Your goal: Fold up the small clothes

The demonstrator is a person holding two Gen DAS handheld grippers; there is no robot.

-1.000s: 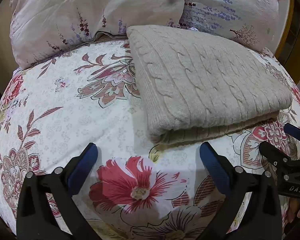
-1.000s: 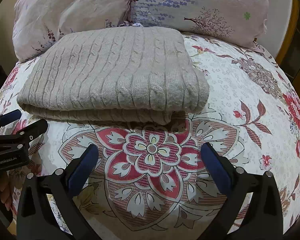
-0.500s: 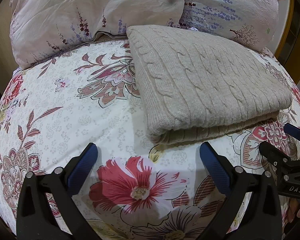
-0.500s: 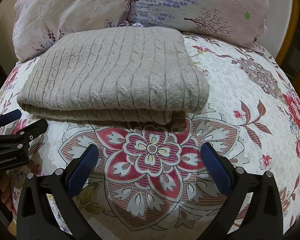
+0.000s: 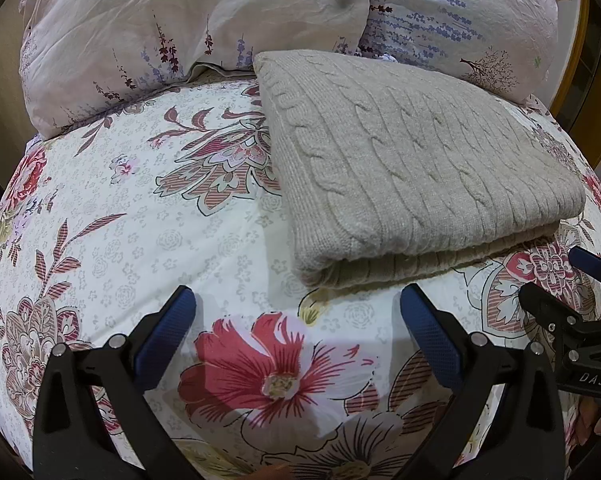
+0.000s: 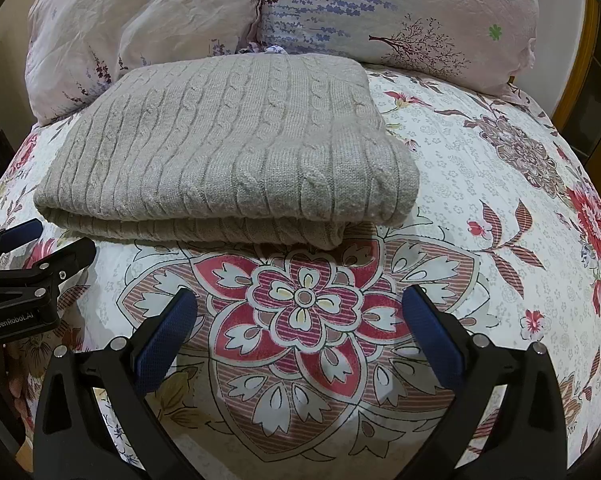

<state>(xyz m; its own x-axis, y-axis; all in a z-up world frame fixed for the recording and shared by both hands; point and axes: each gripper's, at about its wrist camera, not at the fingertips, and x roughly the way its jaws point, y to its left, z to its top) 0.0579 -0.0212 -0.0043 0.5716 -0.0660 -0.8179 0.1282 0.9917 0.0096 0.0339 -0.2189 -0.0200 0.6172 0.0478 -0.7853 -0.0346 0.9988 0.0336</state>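
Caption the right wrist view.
Open right gripper hovers over floral bedsheet before a folded beige cable-knit sweater.

A bed [image 5: 112, 216] with a white sheet printed in large red and pink flowers carries everything. A folded beige cable-knit sweater [image 5: 412, 168] lies flat on the sheet, its folded layers showing along the near edge. Two pale floral pillows [image 6: 400, 12] rest at the head, just behind the sweater.
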